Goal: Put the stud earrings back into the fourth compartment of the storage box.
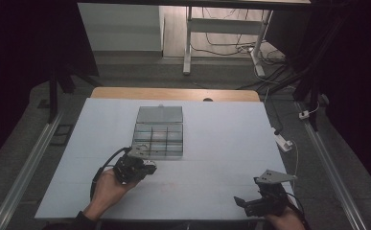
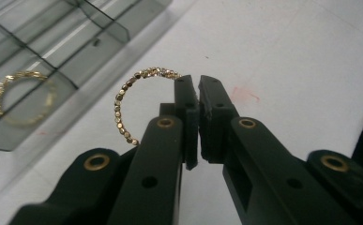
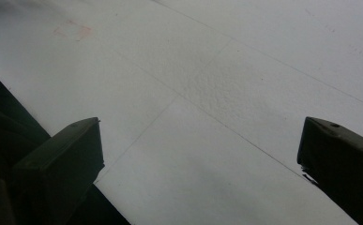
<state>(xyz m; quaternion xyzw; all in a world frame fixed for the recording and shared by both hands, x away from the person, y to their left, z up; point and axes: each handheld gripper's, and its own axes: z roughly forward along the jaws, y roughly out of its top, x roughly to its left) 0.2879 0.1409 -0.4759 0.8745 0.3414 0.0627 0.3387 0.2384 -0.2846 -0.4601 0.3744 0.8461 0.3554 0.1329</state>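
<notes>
My left claw (image 2: 194, 82) is clamped down tight on a gold beaded bracelet (image 2: 123, 108), the two black jaws nearly meeting with the beads pinched between their tips. The loop of the bracelet stands out to one side of the jaws in the left gripper view, held up off the white surface (image 2: 287, 56). Just beyond it I see the smoky clear divided box (image 2: 76, 47), and a second gold bracelet (image 2: 19, 96) lies flat in one of its near compartments. From the high view my left claw (image 1: 147, 166) sits just in front of the box (image 1: 158, 136), near its front left corner, and the box's lid (image 1: 159, 114) lies open flat behind the compartments. My right claw (image 1: 239, 201) rests well apart from all this, near the front right edge of the surface (image 1: 221, 129). In the right gripper view its jaws stand wide apart with nothing between them, just bare white surface (image 3: 207, 93) and a faint pink smudge (image 3: 73, 30)
</notes>
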